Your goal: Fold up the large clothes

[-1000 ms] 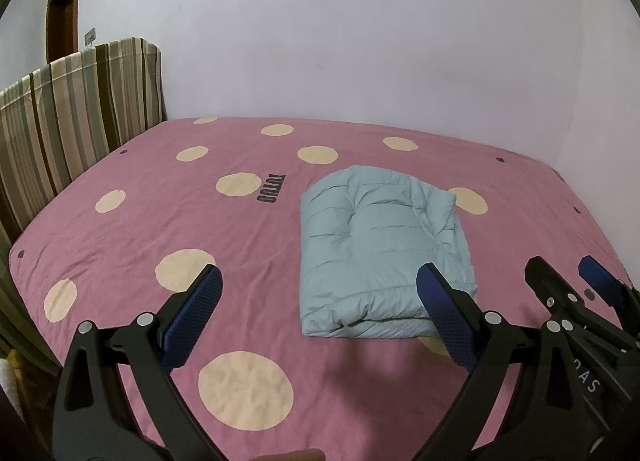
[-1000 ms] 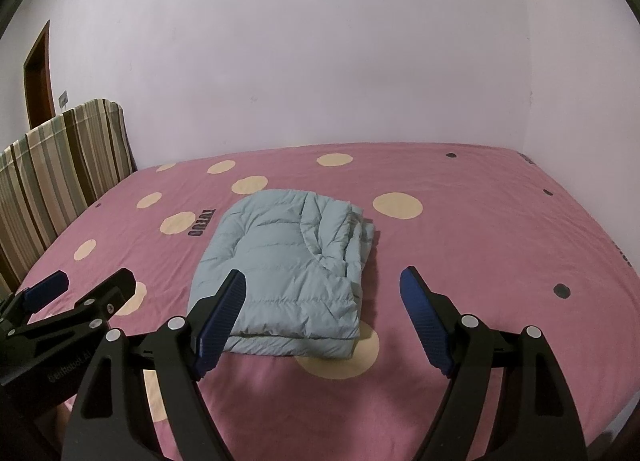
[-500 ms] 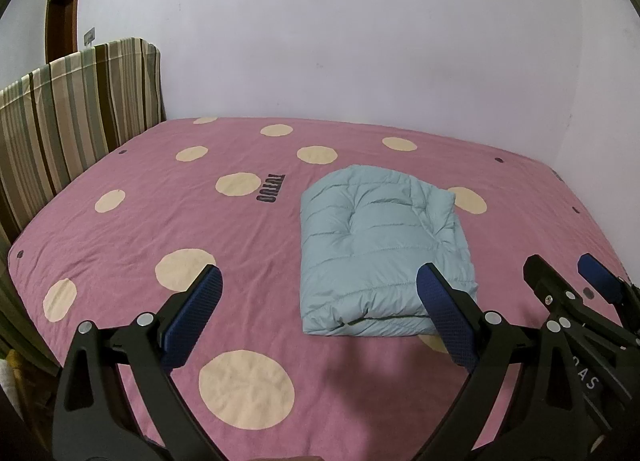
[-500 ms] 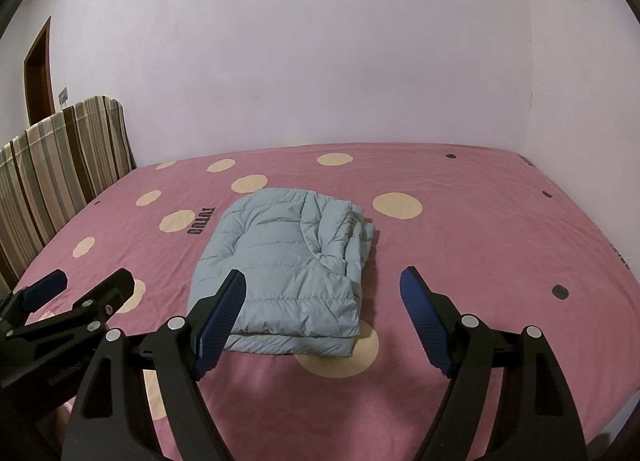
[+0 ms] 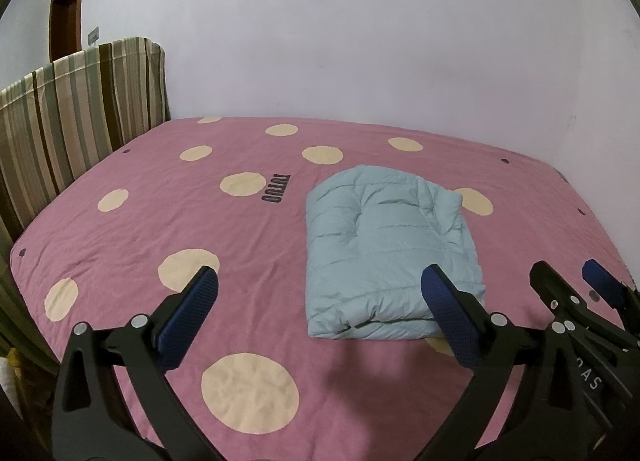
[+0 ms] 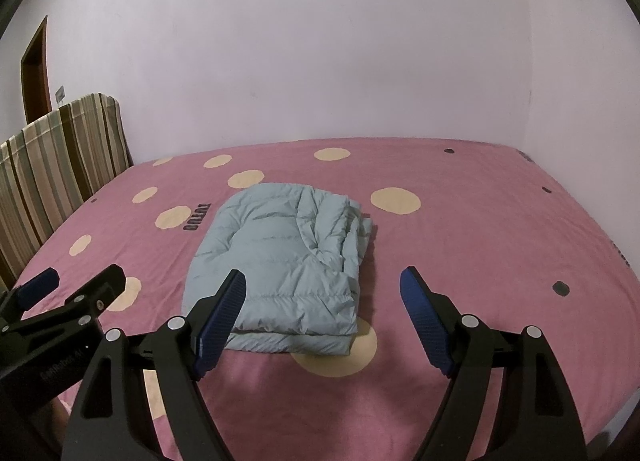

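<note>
Left wrist view: your left gripper hangs above the near part of the pink bed sheet with cream polka dots, fingers spread wide, nothing between them. Right wrist view shows your right gripper the same — fingers wide apart, empty, just short of the garment's near edge.

The pale blue quilted puffer jacket lies mid-bed, already folded into a compact rectangle, resting flat on the sheet and partly covering a cream dot at its near corner. Neither gripper touches it. Task looks essentially done, judging from the tidy shape.

Handling, as a judgement: light, soft, puffy fill — it will compress under the fingers and spring back, so folds may creep open. The shell looks smooth and probably slippery; a shallow pinch could slide off. The right side is the bunched, wrinkled side with loose layers; the left side looks like the clean fold.

If you need to take hold, bite deep at the near stacked edge, catching all layers at both near corners, one gripper each. Avoid pinching only the top layer or it will peel open.

Striped fabric headboard stands at the bed's left, well apart.
</note>
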The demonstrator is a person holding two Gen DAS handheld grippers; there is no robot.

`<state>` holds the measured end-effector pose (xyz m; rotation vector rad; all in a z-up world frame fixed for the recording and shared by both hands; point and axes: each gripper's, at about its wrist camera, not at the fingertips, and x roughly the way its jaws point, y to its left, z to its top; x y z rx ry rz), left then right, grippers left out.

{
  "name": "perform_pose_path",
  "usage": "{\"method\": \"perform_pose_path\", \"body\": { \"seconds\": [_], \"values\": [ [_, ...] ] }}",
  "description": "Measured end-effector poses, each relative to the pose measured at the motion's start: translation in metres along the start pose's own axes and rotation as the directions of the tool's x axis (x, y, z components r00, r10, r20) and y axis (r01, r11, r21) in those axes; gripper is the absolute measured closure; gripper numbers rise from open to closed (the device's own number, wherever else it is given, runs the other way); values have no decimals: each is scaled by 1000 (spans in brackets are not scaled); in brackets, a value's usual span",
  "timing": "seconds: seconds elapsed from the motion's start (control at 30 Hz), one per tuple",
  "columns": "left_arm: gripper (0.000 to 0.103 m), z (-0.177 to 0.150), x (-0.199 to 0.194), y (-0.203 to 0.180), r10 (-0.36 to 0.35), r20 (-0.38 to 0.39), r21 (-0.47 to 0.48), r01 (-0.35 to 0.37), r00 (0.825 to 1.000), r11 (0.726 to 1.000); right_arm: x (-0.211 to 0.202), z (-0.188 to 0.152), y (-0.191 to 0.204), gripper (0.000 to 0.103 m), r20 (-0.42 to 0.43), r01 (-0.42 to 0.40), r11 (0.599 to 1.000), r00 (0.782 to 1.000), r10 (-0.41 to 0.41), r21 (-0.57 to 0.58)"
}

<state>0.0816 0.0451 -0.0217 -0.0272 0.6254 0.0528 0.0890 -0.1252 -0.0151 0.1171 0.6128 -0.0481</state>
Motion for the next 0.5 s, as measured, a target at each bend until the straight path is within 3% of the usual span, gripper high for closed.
{"method": "perform_pose_path", "body": {
  "seconds": [0.13, 0.33, 0.5],
  "values": [
    [2, 1, 7, 0, -12, -13, 3, 12, 1000, 1000, 4, -2, 0, 25, -11, -2, 1000, 1000, 2, 1],
    [2, 4, 13, 3, 26, 22, -9, -26, 999, 1000, 14, -4, -4, 25, -28, -1, 1000, 1000, 1, 6],
    [2, 6, 35, 14, 28, -27, -33, -29, 999, 999, 26, -4, -16, 25, -35, 18, 1000, 999, -18, 23]
  ]
}}
